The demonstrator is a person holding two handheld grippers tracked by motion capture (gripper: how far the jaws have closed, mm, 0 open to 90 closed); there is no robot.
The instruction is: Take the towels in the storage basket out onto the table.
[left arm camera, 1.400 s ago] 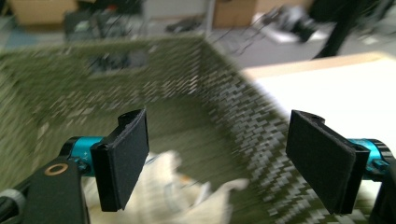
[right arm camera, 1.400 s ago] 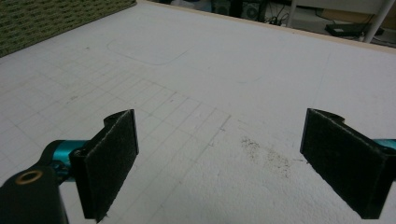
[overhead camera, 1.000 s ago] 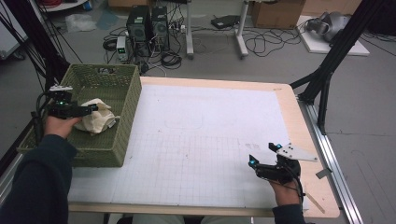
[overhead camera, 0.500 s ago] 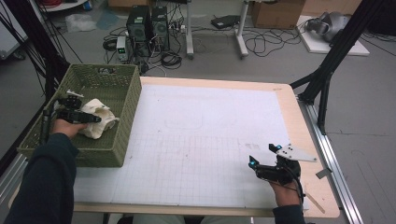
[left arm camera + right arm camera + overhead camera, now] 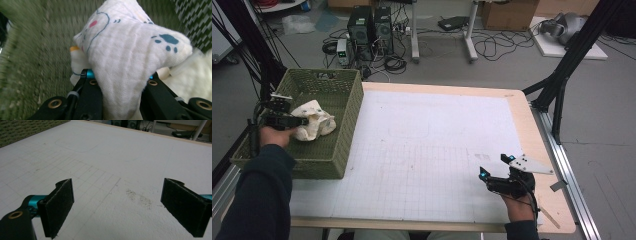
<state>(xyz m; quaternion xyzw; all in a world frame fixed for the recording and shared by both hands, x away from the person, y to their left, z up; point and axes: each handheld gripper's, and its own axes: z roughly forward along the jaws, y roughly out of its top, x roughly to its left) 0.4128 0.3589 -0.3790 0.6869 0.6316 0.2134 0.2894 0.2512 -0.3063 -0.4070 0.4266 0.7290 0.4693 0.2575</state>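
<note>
A cream cloth (image 5: 314, 120) printed with blue paw marks and a cartoon face lies bunched inside the green woven basket (image 5: 347, 115) at the table's left. My left gripper (image 5: 299, 121) reaches into the basket and is shut on a fold of the cloth (image 5: 130, 62), which bulges out between its jaws. Near the table's front right edge my right gripper (image 5: 494, 166) rests low over the white mat, open, with nothing between its black pads (image 5: 60, 202).
The white gridded mat (image 5: 427, 145) covers most of the wooden table (image 5: 539, 135). A black frame leg (image 5: 562, 75) stands at the right rear. Computer towers (image 5: 372, 25) and cables lie on the floor behind.
My left gripper has drawn back toward the basket's left side with the cloth in it. The right gripper has stayed where it was.
</note>
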